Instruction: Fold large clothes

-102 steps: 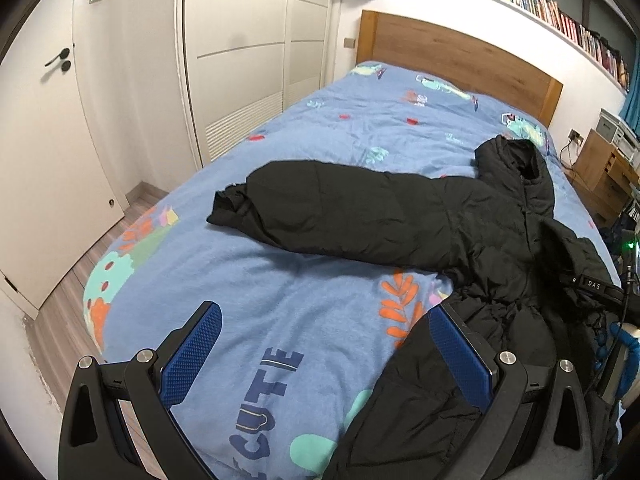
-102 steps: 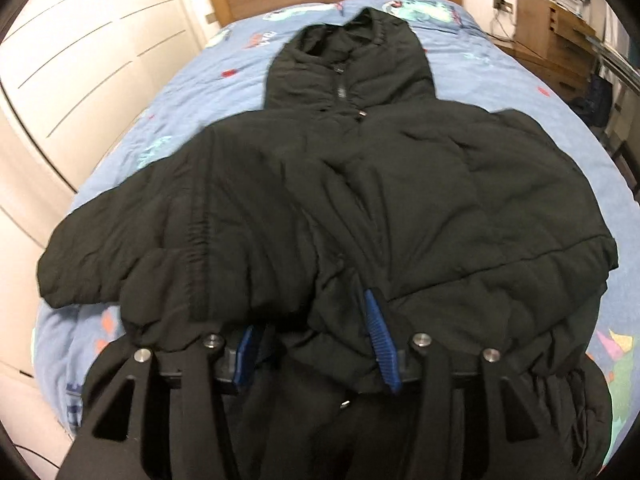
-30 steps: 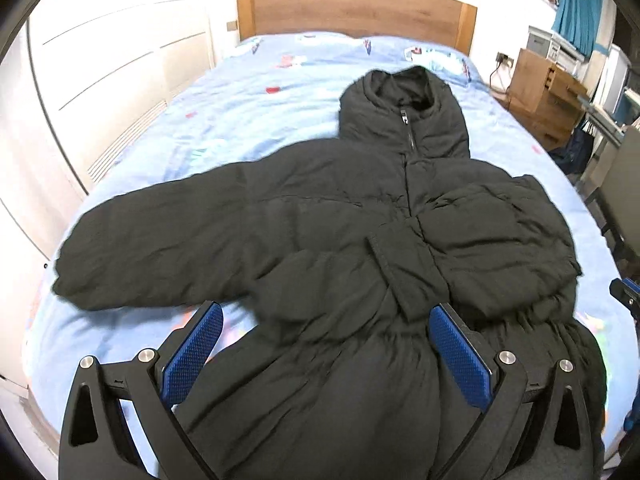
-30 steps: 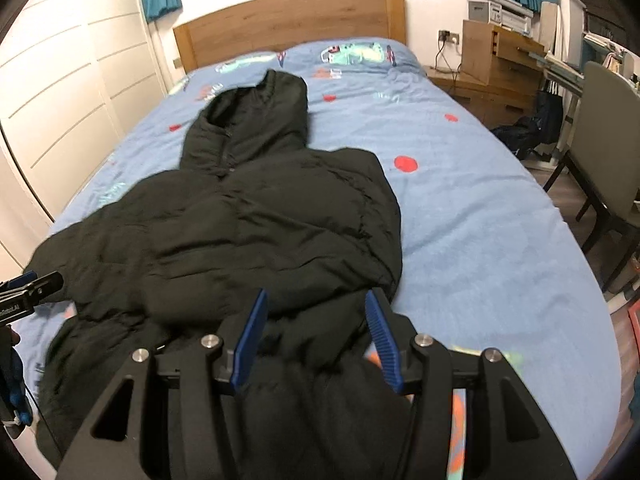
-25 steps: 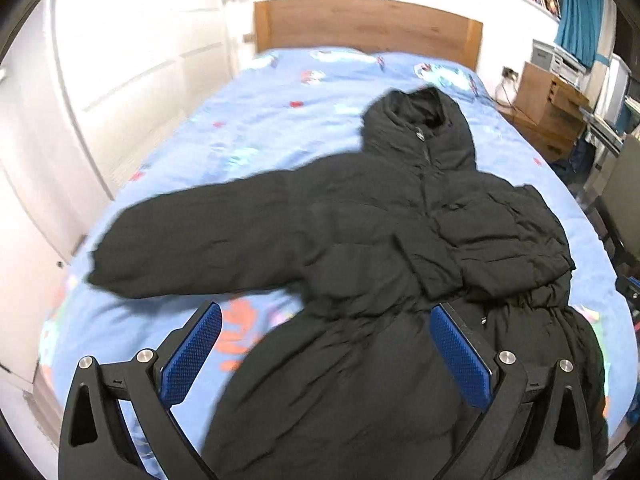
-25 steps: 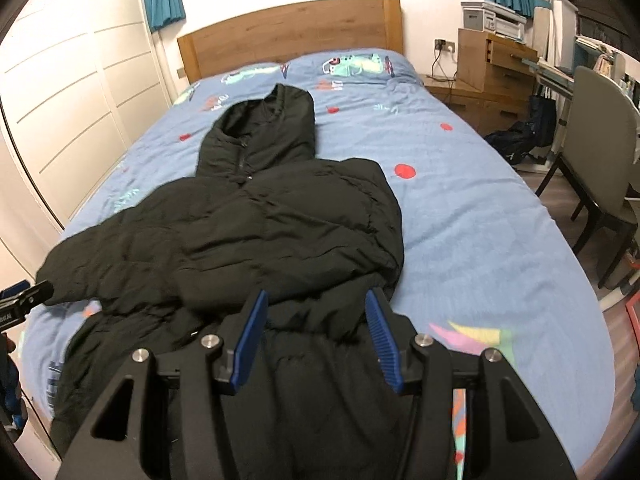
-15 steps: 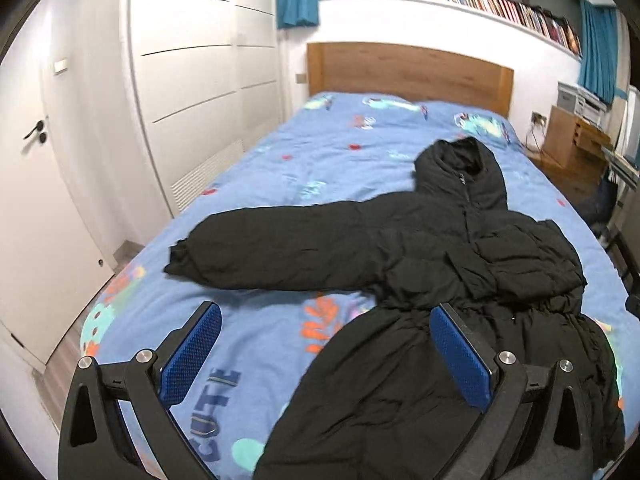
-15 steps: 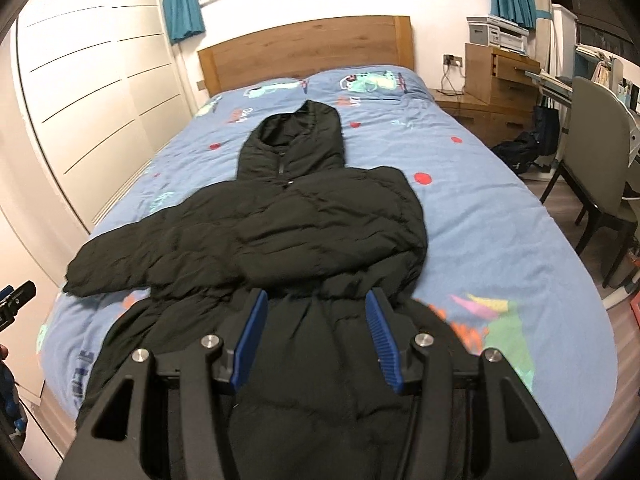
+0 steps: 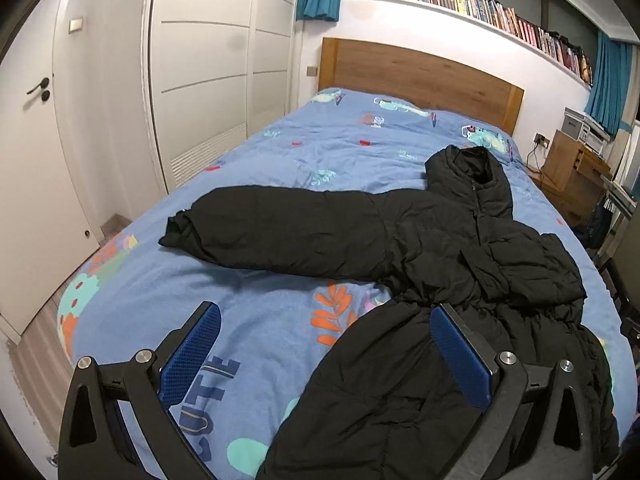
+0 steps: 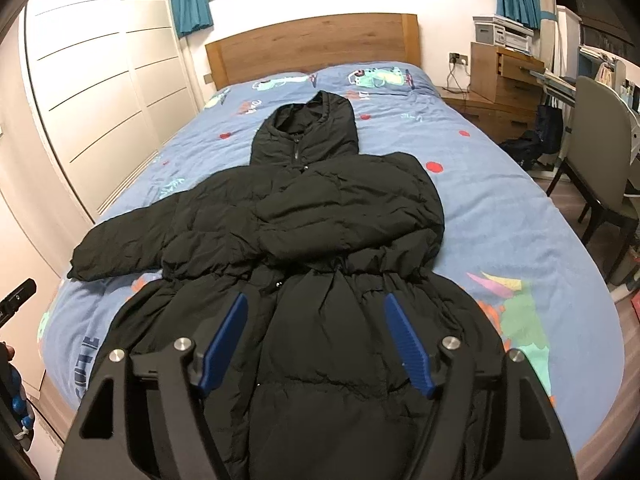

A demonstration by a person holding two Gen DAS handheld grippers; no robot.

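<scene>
left wrist view: the left gripper (image 9: 324, 356) is hanging with jaws spread and empty above the black coat (image 9: 460, 264), which is lying on the bed (image 9: 280, 152); i'd be pinching the outstretched sleeve (image 9: 272, 236) near its cuff.

right wrist view: the right gripper (image 10: 316, 344) is opening its jaws, nothing between them; it should be steadying the coat's waist.

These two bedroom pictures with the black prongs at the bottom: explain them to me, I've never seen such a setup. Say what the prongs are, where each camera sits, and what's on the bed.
A person holds a two-finger gripper tool in each hand, and each tool carries a wide-angle camera looking forward along its fingers. One picture comes from the left gripper, the other from the right gripper. The blue strips are the finger pads. On the bed a black hooded puffer coat lies spread out, one sleeve stretched sideways, the other folded across the chest. Neither tool holds anything: the left stands wide open, and the right's jaws are opening with nothing gripped between them.
</scene>
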